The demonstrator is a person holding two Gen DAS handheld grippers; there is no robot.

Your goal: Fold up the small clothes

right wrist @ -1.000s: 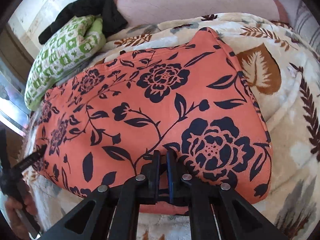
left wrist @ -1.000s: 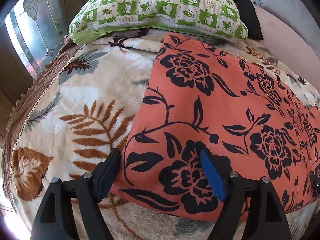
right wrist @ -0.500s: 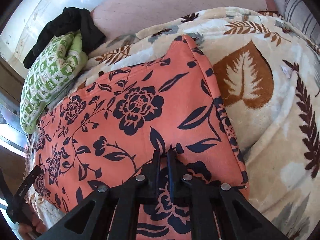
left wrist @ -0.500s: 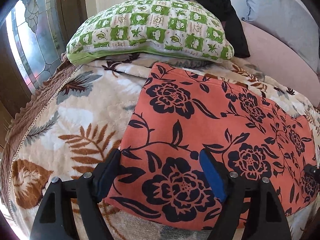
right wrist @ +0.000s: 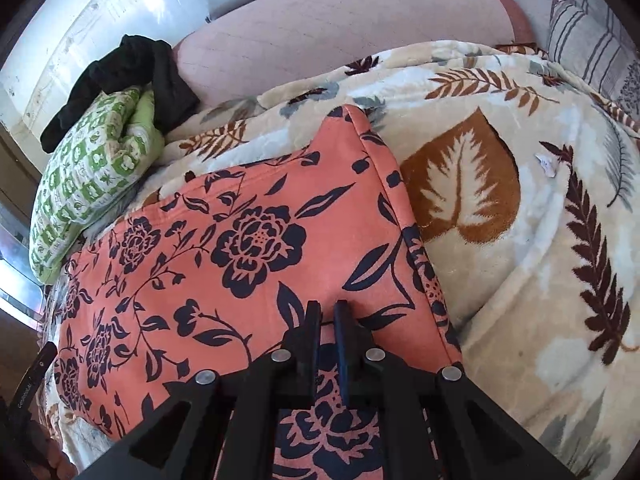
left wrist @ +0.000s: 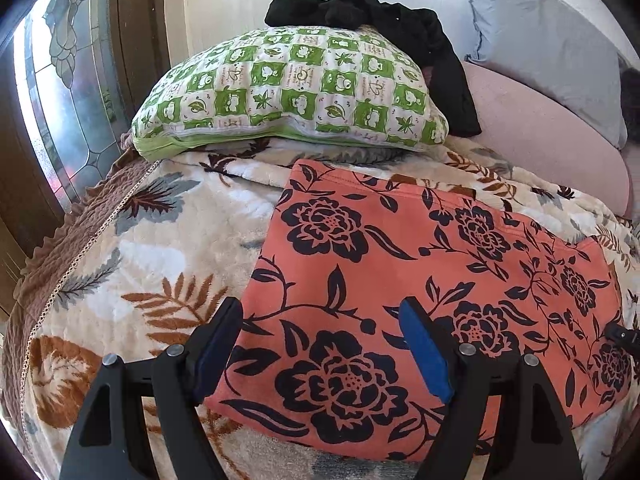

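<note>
An orange garment with a black flower print (left wrist: 420, 280) lies spread flat on a leaf-patterned blanket (left wrist: 152, 264). My left gripper (left wrist: 322, 344) is open, its jaws wide apart over the garment's near left corner, holding nothing. In the right wrist view the same garment (right wrist: 248, 248) fills the middle. My right gripper (right wrist: 328, 320) hovers over its near right part with the jaws almost together and only a narrow gap. No cloth shows between them.
A green and white checked pillow (left wrist: 288, 88) lies beyond the garment with a black cloth (left wrist: 380, 16) on top. A pink cushion (right wrist: 340, 28) and a grey pillow (left wrist: 548, 48) stand behind. A stained-glass door (left wrist: 60, 92) is at the left.
Both grippers have pulled back and risen from the garment, so more of the pillow and the bed shows. The left stays open and the right nearly closed. The garment lies still.
</note>
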